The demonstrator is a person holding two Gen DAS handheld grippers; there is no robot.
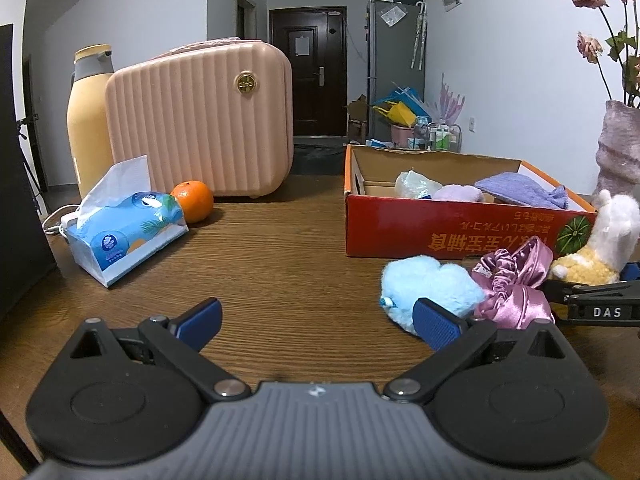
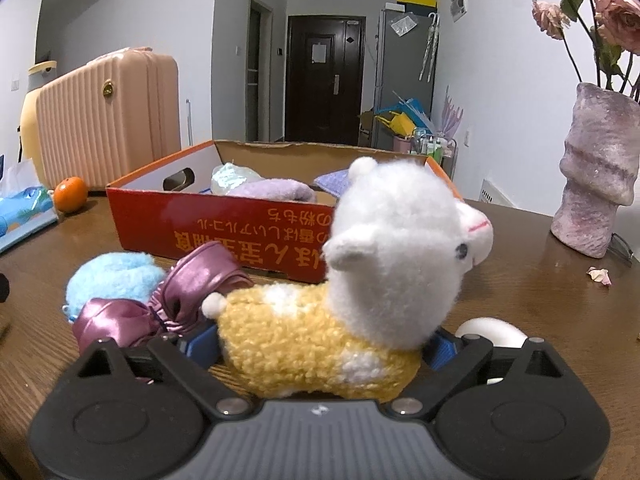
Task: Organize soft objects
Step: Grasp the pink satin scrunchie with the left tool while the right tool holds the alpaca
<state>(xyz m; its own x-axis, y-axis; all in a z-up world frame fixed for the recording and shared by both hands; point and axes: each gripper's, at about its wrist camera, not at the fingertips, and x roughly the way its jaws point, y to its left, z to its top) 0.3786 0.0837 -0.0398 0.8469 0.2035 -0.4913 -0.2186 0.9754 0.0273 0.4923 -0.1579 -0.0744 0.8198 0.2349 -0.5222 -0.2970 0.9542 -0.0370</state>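
A white and yellow plush alpaca (image 2: pixel 320 332) stands on the wooden table between the wide-spread fingers of my right gripper (image 2: pixel 320 344); the pads sit beside its body without squeezing it. It also shows in the left wrist view (image 1: pixel 600 248). A blue fluffy toy (image 1: pixel 432 284) and a purple satin scrunchie (image 1: pixel 516 288) lie in front of the red cardboard box (image 1: pixel 440 220), which holds purple cloths (image 1: pixel 516 188) and a pale bundle. My left gripper (image 1: pixel 320 320) is open and empty, its right fingertip close to the blue toy.
A tissue pack (image 1: pixel 124 224), an orange (image 1: pixel 193 201), a pink suitcase (image 1: pixel 200 120) and a yellow flask (image 1: pixel 88 120) stand at the left. A vase (image 2: pixel 596 172) with dried roses stands at the right. A white tape roll (image 2: pixel 492 332) lies by my right finger.
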